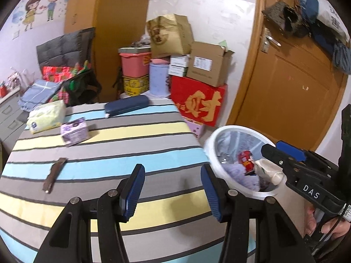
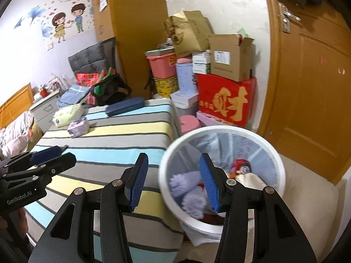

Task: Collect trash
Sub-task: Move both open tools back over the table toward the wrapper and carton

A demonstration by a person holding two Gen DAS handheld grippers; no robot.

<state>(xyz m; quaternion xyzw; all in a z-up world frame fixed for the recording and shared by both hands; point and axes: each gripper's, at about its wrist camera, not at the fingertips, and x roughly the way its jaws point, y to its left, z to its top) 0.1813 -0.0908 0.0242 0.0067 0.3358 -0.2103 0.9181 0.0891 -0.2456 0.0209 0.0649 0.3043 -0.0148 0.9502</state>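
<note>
While jaws gape, wrapper (image 1: 54, 175) lies left.

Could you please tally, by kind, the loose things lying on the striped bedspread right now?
Brown wrapper: 1
Purple tissue box: 1
Pale yellow tissue pack: 1
Dark blue case: 1
Total: 4

the boxes (image 1: 198, 65) stacked by the door are motion-blurred; the bin's (image 2: 221, 131) base is hidden.
</note>
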